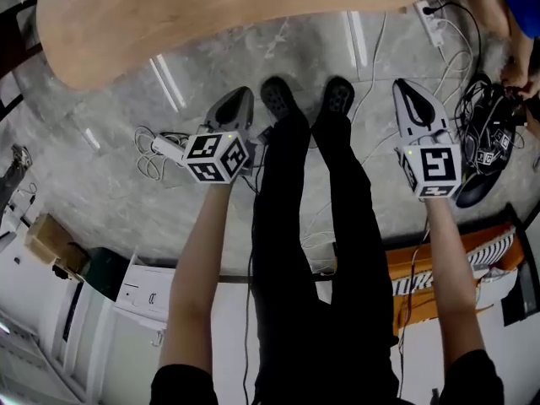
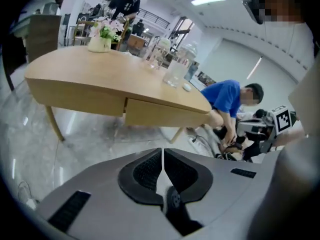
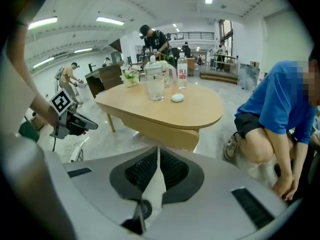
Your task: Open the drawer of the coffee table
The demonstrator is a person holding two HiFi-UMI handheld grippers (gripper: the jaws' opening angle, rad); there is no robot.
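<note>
Left gripper point(image 2: 162, 156): jaws together, nothing between them, touching nothing. Right gripper point(image 3: 158, 156): same, closed and empty. Both are held low over the marble floor point(image 1: 101, 175), one on each side of the person's legs point(image 1: 312, 218), pointing toward the coffee table point(image 2: 100, 79) and well short of it. The drawer point(image 2: 160, 115) sits in the table's front apron, closed and flush. Bare floor lies between the grippers and the table edge. The right side is crowded: crouching person in blue point(image 3: 280, 109), cable tangle point(image 1: 485, 112), power strip point(image 1: 430, 19). The tabletop carries a vase point(image 2: 100, 43) and glass jars point(image 2: 175, 70).
</note>
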